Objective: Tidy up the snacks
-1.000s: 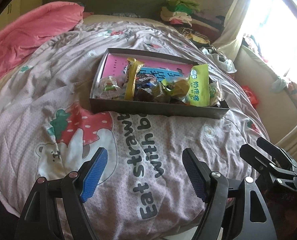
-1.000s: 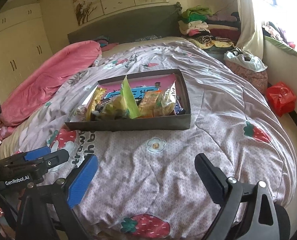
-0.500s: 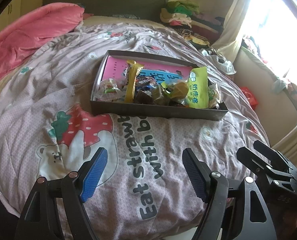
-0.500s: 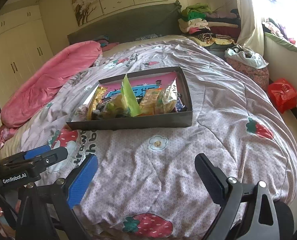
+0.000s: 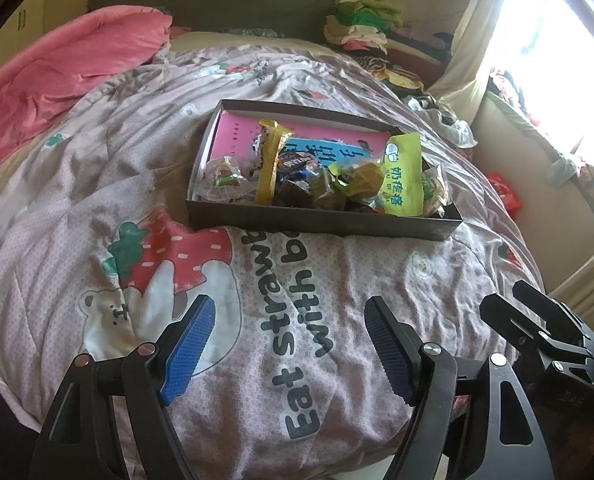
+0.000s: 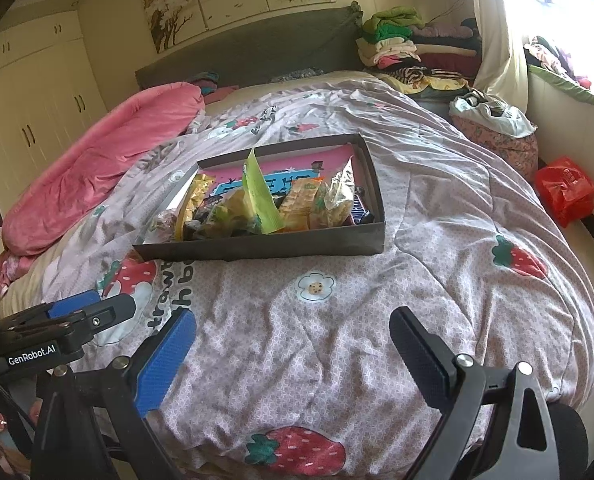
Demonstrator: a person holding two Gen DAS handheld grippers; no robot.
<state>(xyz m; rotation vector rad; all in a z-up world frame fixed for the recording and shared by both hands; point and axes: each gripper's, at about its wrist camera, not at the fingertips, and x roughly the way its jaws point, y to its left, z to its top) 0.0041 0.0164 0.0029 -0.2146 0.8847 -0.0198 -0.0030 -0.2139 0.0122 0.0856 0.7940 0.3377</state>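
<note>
A shallow dark box (image 5: 321, 222) (image 6: 257, 246) lies on the bed's quilt, filled with wrapped snacks. Among them are a lime-green packet (image 5: 403, 176) (image 6: 259, 192), a long yellow packet (image 5: 271, 168) and several small wrapped sweets, all lying on a pink and blue sheet. My left gripper (image 5: 289, 340) hovers open over the quilt, well short of the box, with nothing between its blue pads. My right gripper (image 6: 293, 344) is open and empty too, beside the left one and equally far from the box. Each gripper shows at the edge of the other's view.
A pink duvet (image 6: 97, 168) is bunched at the left of the bed. Folded clothes (image 6: 397, 40) are piled by the headboard on the right. A red bag (image 6: 565, 190) lies on the floor by the window wall. The printed quilt (image 5: 97, 184) spreads around the box.
</note>
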